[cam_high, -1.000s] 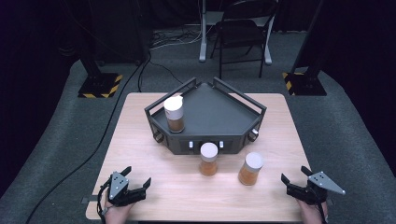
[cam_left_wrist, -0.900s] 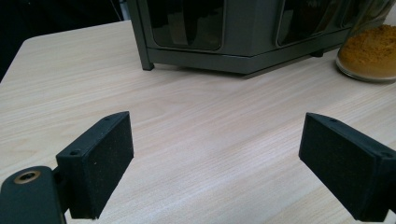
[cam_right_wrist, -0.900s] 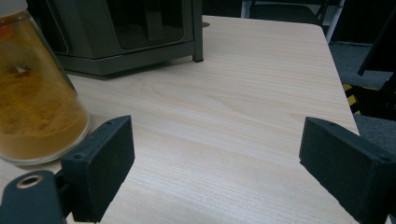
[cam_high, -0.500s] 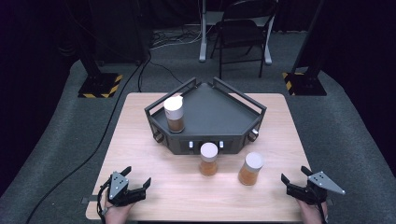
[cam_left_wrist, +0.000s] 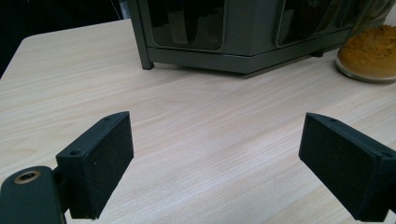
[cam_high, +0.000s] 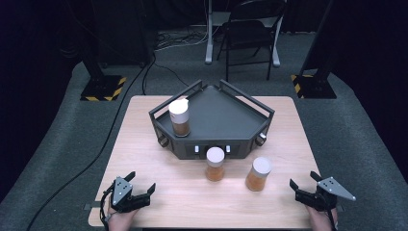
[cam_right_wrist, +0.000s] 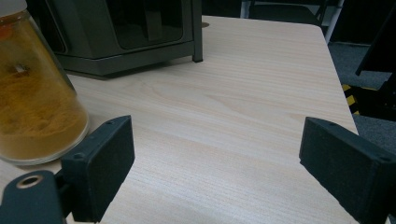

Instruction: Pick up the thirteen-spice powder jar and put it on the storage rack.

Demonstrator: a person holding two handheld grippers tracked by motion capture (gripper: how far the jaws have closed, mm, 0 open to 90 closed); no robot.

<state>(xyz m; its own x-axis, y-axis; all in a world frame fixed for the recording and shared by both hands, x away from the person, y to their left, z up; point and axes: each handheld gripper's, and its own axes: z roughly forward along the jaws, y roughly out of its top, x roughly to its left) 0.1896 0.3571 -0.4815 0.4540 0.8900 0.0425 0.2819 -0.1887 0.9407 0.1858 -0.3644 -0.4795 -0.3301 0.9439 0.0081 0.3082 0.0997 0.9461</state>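
Note:
A dark grey angular rack [cam_high: 216,120] stands at the middle back of the wooden table [cam_high: 144,144], and one white-capped jar of orange powder [cam_high: 179,117] stands on its left side. Two more such jars rest on the table in front of it, one at the centre [cam_high: 215,164] and one to its right [cam_high: 258,173]. My left gripper [cam_high: 142,183] lies open near the front left corner, its pads [cam_left_wrist: 105,158] wide apart over bare wood. My right gripper [cam_high: 303,183] lies open near the front right corner, with the right-hand jar [cam_right_wrist: 32,93] just beyond its left pad.
The rack's lower edge [cam_left_wrist: 233,51] fills the far side of the left gripper view, with a jar's base [cam_left_wrist: 369,53] at the right. Behind the table stand a folding chair [cam_high: 250,33] and two stand bases with yellow-black tape [cam_high: 103,89]. The table's right edge [cam_right_wrist: 341,93] drops to grey carpet.

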